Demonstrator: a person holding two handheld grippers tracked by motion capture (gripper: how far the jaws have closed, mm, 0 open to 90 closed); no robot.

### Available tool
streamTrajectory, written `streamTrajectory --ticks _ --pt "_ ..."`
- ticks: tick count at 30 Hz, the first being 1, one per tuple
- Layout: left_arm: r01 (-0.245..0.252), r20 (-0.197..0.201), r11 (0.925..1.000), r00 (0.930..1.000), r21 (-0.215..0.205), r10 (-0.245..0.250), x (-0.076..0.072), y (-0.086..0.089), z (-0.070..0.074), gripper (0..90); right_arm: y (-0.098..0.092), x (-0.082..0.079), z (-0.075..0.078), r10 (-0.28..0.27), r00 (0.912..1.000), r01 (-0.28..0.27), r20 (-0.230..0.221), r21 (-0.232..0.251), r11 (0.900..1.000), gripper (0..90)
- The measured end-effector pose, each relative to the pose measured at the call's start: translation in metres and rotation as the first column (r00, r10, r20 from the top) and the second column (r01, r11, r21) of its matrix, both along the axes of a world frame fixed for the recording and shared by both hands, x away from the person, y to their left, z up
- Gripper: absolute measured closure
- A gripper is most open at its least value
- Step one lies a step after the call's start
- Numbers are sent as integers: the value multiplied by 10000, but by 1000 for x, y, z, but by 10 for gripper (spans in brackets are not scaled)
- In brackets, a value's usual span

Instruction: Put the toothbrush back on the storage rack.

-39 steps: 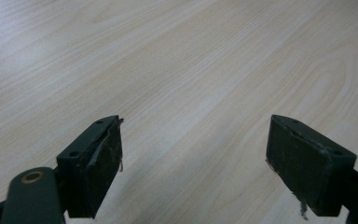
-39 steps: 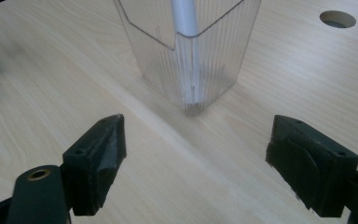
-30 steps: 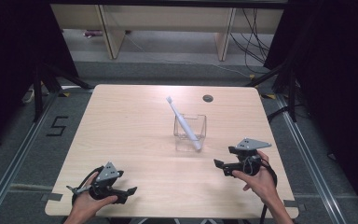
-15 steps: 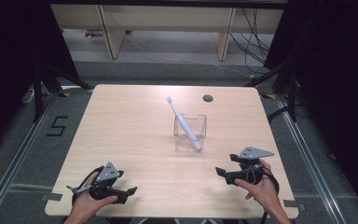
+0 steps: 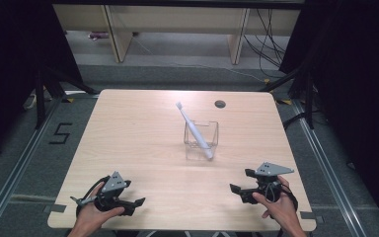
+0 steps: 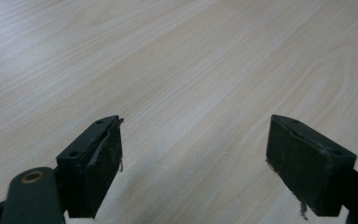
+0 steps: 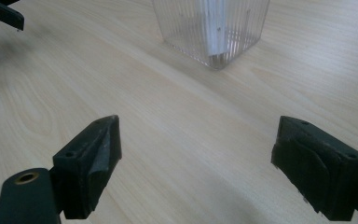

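Left gripper (image 6: 193,158) and right gripper (image 7: 196,161) jaws apart over pale woodgrain table (image 5: 138,143); ribbed clear square cup (image 5: 201,135) holds slanted white toothbrush (image 5: 193,129)

pale wooden table (image 5: 143,133), grey floor (image 5: 44,148)

- A lab-style recording space: a bare wooden table (image 5: 143,148) stands on grey floor.
- Black curtains (image 5: 10,59) flank it.
- Loose cables (image 5: 269,44) trail beyond the table's far edge.
- A floor marking "5" (image 5: 60,133) lies by the table's left edge.
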State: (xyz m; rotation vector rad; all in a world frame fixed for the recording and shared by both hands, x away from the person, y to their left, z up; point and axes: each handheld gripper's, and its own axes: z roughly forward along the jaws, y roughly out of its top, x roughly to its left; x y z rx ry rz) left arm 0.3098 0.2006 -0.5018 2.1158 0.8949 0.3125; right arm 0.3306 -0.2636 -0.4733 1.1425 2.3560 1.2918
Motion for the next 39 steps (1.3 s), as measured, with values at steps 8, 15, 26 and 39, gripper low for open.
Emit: streamTrajectory --ticks 8,15,26,39 --pt "40 49 10000 10000 -50 -39 -1 0 0 180 -5 -6 -7 -141 9999 143 59 -331 9993 155" --pt "118 -12 9999 9999 75 -118 0 0 0 180 -6 -12 -12 5 9999 -13 -151 -570 9984 157" --pt "121 -4 9999 9999 112 -121 0 0 0 179 -9 -25 -11 66 10000 -71 -72 -762 9971 157" --pt "210 37 9998 9998 70 -211 -1 0 0 178 -20 -30 -13 105 9997 -86 202 -929 9956 157"
